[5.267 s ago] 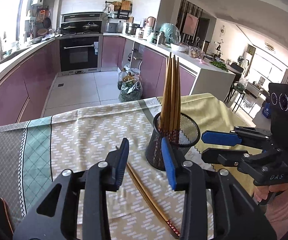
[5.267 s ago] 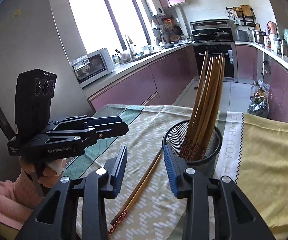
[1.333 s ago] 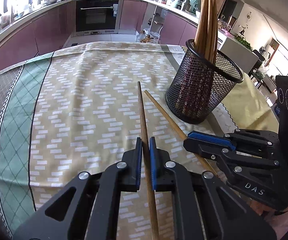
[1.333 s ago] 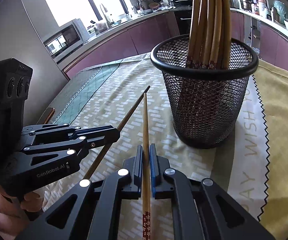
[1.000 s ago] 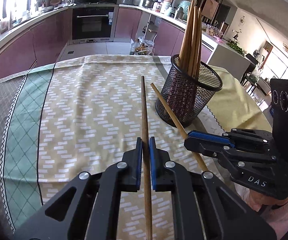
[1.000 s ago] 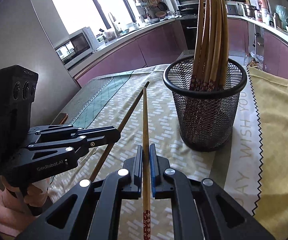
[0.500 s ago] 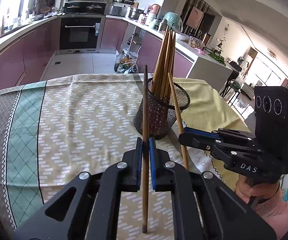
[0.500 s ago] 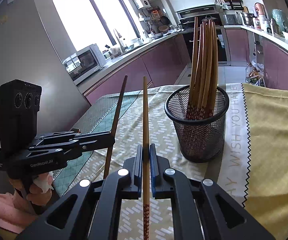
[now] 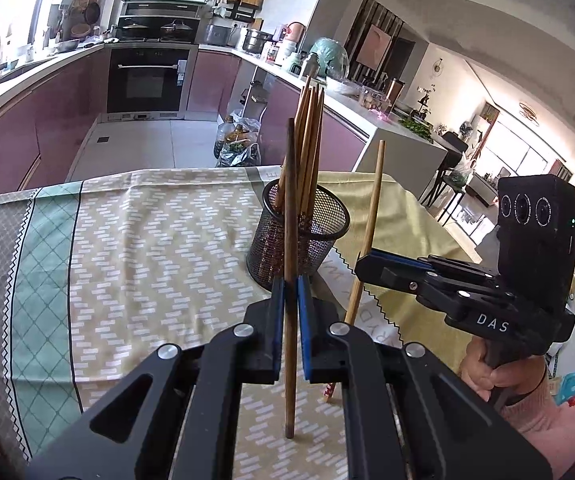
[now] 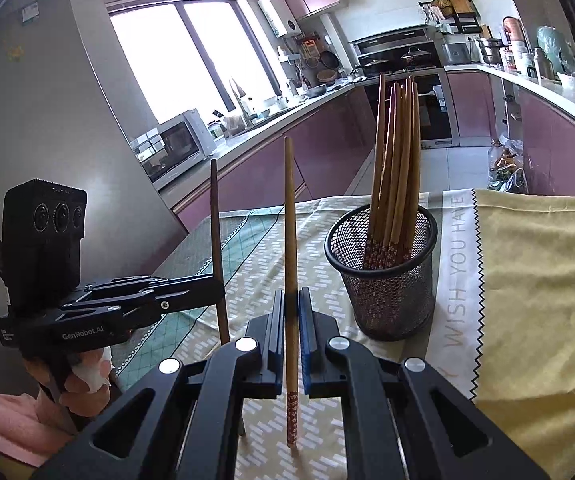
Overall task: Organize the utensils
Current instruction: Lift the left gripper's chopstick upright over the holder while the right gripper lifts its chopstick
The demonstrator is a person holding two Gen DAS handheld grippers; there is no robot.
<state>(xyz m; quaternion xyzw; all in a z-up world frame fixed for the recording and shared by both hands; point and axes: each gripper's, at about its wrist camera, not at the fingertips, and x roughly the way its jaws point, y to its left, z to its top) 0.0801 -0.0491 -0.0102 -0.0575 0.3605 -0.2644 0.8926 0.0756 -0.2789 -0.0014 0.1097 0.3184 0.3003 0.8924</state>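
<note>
Both grippers have lifted their catch clear of the tablecloth (image 9: 135,240): the left gripper (image 9: 290,304) is clamped tight on a dark chopstick (image 9: 290,208), the right gripper (image 10: 291,312) on a lighter one (image 10: 290,216), each now tipped upright. The mesh holder (image 10: 383,280) of chopsticks stands just beyond, ready for both to drop in.

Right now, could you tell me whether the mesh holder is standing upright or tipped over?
Upright: the mesh holder stands on its base on the tablecloth, rim facing up, with chopsticks standing inside it.
</note>
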